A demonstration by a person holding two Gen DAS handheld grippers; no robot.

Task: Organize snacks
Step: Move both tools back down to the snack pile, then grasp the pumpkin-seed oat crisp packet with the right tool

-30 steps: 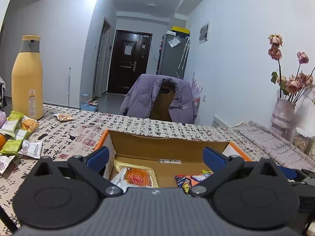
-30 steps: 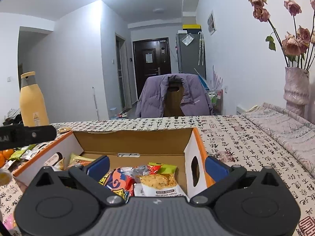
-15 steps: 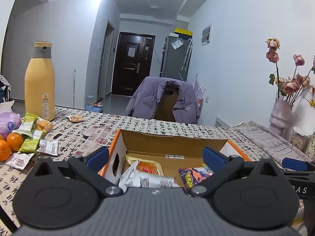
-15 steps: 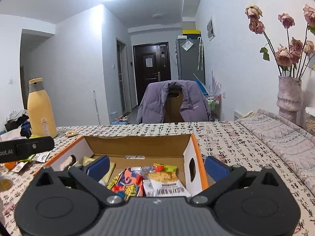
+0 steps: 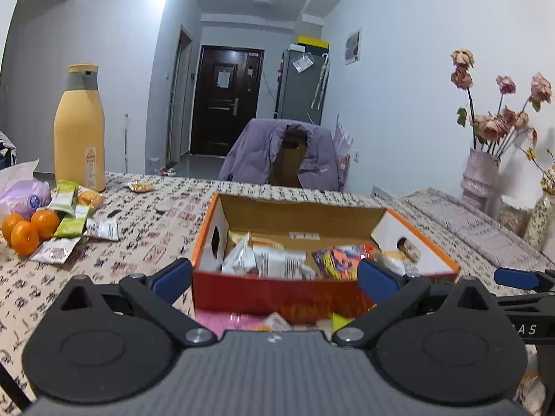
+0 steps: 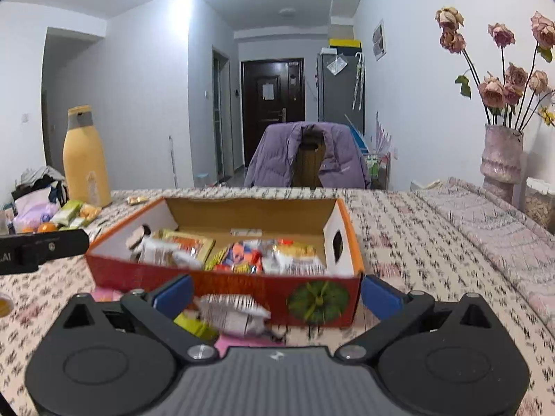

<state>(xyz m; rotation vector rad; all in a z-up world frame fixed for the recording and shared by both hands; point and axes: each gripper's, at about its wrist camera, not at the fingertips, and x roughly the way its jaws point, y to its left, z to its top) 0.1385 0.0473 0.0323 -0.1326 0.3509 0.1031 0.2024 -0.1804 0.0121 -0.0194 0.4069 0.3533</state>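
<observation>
**Cardboard box of snacks sits between two spread grippers**

Orange-edged and open-topped, the box (image 6: pixel 222 277) stands mid-table, packed with snack packets (image 6: pixel 242 254). Bare patterned tablecloth (image 6: pixel 433 242) stretches to its right. The left gripper (image 5: pixel 274 282) and right gripper (image 6: pixel 275 294) hover level before its near wall, jaws wide apart, holding nothing. Loose packets (image 6: pixel 230 313) lie against the box front. Oranges (image 5: pixel 29 230), more packets and a yellow bottle (image 5: pixel 79 128) crowd the left side; a vase (image 6: pixel 501 159) stands far right.
</observation>
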